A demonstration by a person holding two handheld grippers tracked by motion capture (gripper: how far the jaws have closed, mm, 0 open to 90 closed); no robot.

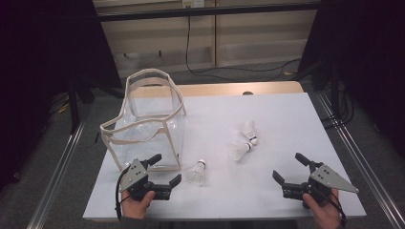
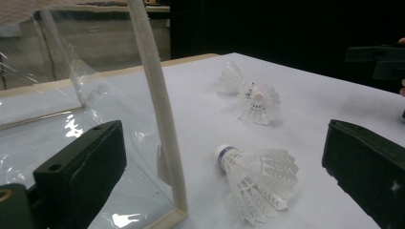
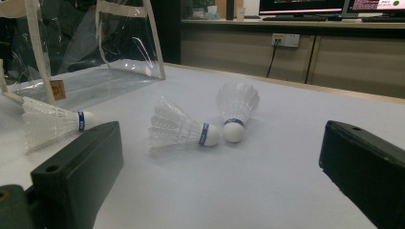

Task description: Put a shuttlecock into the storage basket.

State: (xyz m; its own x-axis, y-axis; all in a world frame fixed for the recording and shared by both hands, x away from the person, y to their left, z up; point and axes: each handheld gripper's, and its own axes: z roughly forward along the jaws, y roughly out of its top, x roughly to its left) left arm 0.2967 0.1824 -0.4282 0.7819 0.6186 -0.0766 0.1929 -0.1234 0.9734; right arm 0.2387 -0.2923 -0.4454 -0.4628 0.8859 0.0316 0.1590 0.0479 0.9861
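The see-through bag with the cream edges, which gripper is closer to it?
Left. The left gripper is open right at the front corner of the clear bag. The right gripper, also open, sits far across the table, past the shuttlecocks.

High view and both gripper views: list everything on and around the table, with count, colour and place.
shuttlecocks: 3, white with blue-banded corks; one near the bag's front corner, two touching at the corks, right of centre
bag: 1, clear plastic with beige trim, upright and open, table's left side
table: 1, white top, wooden strip at the far edge
cable: 1, black, on the floor beyond the table
left gripper: 1, black, open, near edge beside the bag
right gripper: 1, black, open, near edge at right
hands: 2, one on each gripper
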